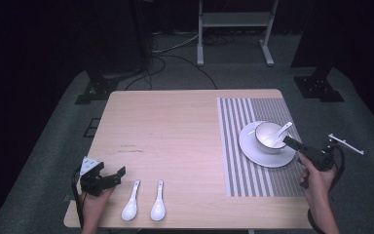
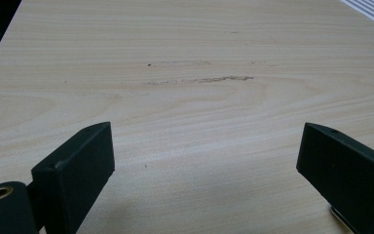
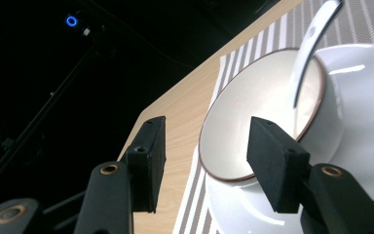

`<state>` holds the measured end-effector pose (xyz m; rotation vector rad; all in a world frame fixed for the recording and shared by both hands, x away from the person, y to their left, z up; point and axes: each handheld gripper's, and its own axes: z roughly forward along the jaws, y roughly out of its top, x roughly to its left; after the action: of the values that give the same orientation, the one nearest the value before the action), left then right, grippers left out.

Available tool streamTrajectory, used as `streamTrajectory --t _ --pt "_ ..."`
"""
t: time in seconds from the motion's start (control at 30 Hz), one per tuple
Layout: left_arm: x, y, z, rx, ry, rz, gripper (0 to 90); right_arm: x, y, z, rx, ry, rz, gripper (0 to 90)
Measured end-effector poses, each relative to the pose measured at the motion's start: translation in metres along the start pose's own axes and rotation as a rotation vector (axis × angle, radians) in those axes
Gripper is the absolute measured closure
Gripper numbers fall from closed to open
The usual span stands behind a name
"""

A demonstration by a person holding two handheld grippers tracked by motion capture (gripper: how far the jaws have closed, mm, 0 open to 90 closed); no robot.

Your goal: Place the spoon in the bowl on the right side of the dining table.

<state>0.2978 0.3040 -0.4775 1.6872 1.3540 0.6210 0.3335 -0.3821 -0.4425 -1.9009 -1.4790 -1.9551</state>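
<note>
The right tool (image 3: pixel 202 163), released, sits beside the bowl (image 1: pixel 269 138); a nudge could tip it and its spoon (image 1: pixel 281 131). The left tool (image 1: pixel 108 178) rests released.

A light wooden table (image 1: pixel 175 131) carries a striped placemat (image 1: pixel 253 180) at its right and two white spoons (image 1: pixel 144 201) near its front-left edge.

Light: overhead, bright on the surface (image 1: pixel 175 131)
Surroundings: near black
Glare: streaks on bowl (image 3: pixel 272 102)
Focus: close jaws slightly soft
</note>
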Motion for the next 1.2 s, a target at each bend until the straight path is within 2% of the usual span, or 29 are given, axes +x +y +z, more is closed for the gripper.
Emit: streamTrajectory --t 0.3,1.2 --pt "0.000 0.000 0.000 -0.001 -0.001 0.002 5.5 0.005 -0.011 0.001 0.029 0.023 -0.018 46.0" --pt "0.000 0.000 0.000 -0.002 -0.001 0.002 5.5 0.020 -0.034 0.000 0.066 0.075 -0.058 45.6"
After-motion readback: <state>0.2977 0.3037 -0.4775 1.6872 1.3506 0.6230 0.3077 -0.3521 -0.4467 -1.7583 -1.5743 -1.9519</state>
